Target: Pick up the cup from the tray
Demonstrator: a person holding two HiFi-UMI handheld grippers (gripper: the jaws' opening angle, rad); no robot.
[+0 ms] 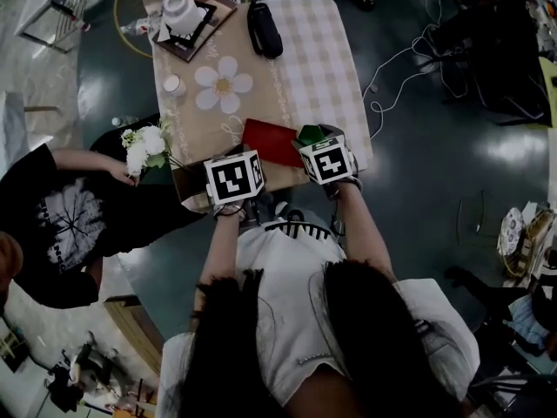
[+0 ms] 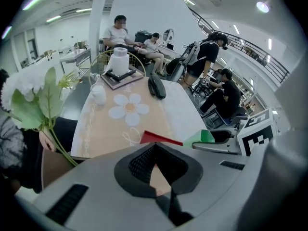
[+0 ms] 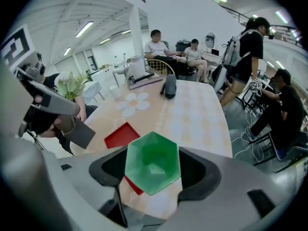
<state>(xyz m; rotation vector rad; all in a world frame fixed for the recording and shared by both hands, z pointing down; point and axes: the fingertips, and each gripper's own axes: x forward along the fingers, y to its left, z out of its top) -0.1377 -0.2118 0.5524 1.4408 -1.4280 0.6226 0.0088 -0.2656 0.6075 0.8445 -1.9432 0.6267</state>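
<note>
A green hexagonal cup [image 3: 153, 162] sits between the jaws of my right gripper [image 3: 154, 170], which is shut on it. In the head view the cup [image 1: 310, 134] is held just right of the red tray [image 1: 271, 142], at the table's near edge. The tray [image 3: 119, 135] lies low on the table, behind and to the left of the cup. My left gripper [image 2: 154, 150] hovers at the near edge to the left of the tray [image 2: 159, 138], jaw tips together and nothing between them. In the left gripper view the cup [image 2: 206, 136] shows at the right.
A person at the left holds white flowers [image 1: 144, 146] beside the table corner. Farther back on the table stand a small white cup [image 1: 172, 84], a black case [image 1: 264, 29] and a white pot on a dark tray [image 1: 181, 11]. Cables [image 1: 400, 68] run over the floor at the right.
</note>
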